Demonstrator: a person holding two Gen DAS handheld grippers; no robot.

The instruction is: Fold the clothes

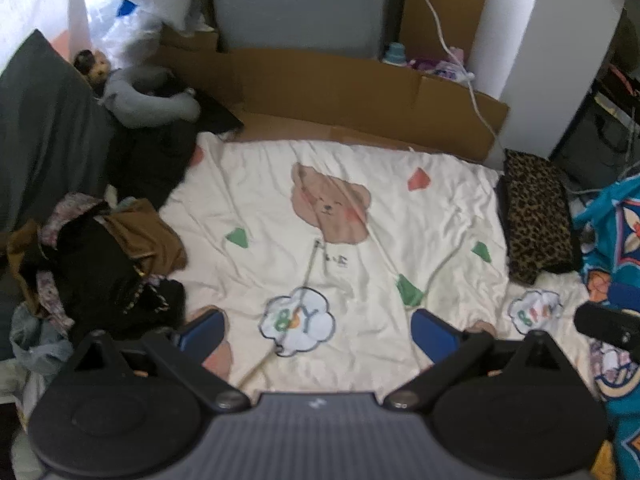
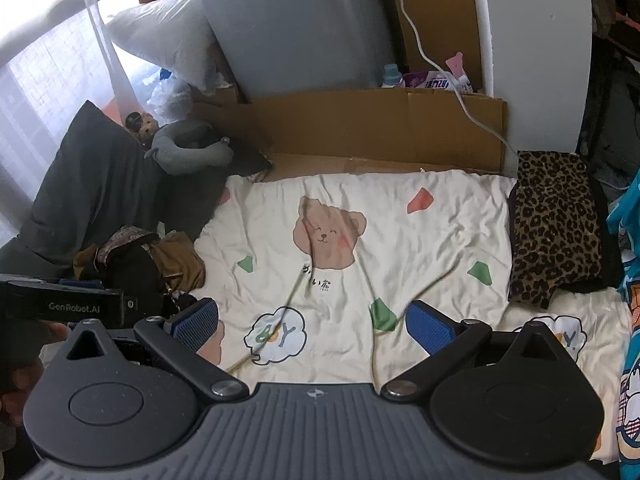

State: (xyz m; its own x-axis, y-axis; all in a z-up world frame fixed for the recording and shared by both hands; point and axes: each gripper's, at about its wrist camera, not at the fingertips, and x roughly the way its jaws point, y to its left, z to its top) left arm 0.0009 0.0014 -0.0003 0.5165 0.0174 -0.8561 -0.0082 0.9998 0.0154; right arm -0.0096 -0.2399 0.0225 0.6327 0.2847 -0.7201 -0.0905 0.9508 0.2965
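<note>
A heap of unfolded clothes (image 1: 100,264), black, brown and floral, lies at the left edge of the cream bear-print bedspread (image 1: 360,208). A folded leopard-print garment (image 1: 536,216) rests at the bedspread's right edge. My left gripper (image 1: 316,330) hovers open above the bedspread's near middle, holding nothing. My right gripper (image 2: 312,324) is also open and empty, over the same area. In the right wrist view the clothes heap (image 2: 144,260) sits left of the gripper, the leopard garment (image 2: 556,224) to its right, and the left gripper's body (image 2: 64,306) shows at the left edge.
Flattened cardboard (image 1: 340,92) lines the far side. A dark pillow (image 1: 44,128) and a grey plush toy (image 1: 148,100) lie at the far left. A teal patterned fabric (image 1: 616,240) sits at the right. A white cable (image 1: 460,64) hangs down past a white pillar.
</note>
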